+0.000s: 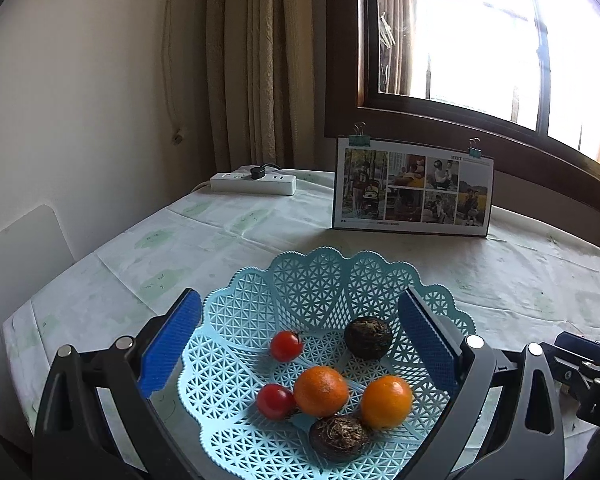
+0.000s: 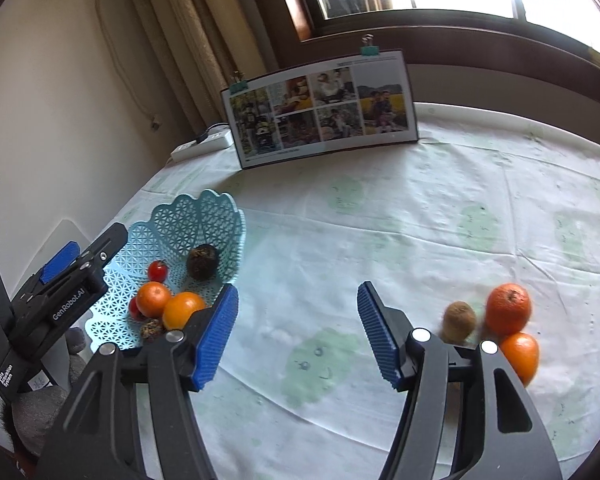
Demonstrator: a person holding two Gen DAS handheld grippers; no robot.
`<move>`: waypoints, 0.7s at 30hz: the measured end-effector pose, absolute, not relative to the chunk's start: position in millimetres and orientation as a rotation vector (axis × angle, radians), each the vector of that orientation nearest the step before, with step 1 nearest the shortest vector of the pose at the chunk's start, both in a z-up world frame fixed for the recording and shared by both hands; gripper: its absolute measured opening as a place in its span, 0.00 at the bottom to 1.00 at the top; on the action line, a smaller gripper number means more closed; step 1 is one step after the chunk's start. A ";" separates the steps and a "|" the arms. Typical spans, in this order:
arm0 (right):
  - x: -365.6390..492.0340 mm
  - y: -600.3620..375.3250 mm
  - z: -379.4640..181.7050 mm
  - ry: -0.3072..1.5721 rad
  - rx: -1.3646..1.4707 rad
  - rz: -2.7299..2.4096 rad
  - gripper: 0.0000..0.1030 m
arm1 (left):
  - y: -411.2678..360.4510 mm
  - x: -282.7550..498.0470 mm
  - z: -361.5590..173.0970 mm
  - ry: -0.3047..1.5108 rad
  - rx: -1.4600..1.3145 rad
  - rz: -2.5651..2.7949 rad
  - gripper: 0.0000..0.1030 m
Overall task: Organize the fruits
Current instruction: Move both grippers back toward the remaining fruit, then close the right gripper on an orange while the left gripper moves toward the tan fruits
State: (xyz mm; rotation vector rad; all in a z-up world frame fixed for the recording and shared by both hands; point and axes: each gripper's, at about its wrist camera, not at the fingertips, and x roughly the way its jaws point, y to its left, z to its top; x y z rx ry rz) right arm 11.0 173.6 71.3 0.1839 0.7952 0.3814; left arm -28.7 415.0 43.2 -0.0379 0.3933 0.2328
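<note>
Fruits [image 2: 507,309] lie loose near the right gripper [image 2: 298,332], well apart from the basket [image 2: 204,216].

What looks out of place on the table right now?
Three fruits sit loose on the tablecloth: two oranges and a kiwi, far from the blue basket holding the rest. Nothing looks spilled or damaged.

basket [image 1: 312,280]: matt plastic lattice | tablecloth [image 2: 380,220]: creased cloth | oranges [image 1: 321,391]: glossy
</note>
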 end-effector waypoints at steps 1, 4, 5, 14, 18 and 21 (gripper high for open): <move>10.6 168.6 70.5 0.795 0.188 0.374 0.61 | 412.9 -28.4 43.5 0.394 -0.035 0.228 0.97; 6.8 150.2 68.8 0.792 0.204 0.344 0.61 | 401.8 -27.9 44.0 0.395 -0.021 0.205 0.97; 4.7 142.8 68.5 0.790 0.211 0.332 0.61 | 398.6 -27.3 44.2 0.397 -0.019 0.196 0.97; -11.5 77.7 57.8 0.786 0.237 0.190 0.61 | 365.9 -24.3 44.8 0.405 0.022 0.124 0.97; -15.5 54.7 48.6 0.804 0.255 0.143 0.61 | 351.8 -23.3 44.1 0.409 0.039 0.101 0.97; -17.8 48.1 41.7 0.820 0.252 0.137 0.61 | 340.6 -21.7 42.3 0.416 0.051 0.081 0.97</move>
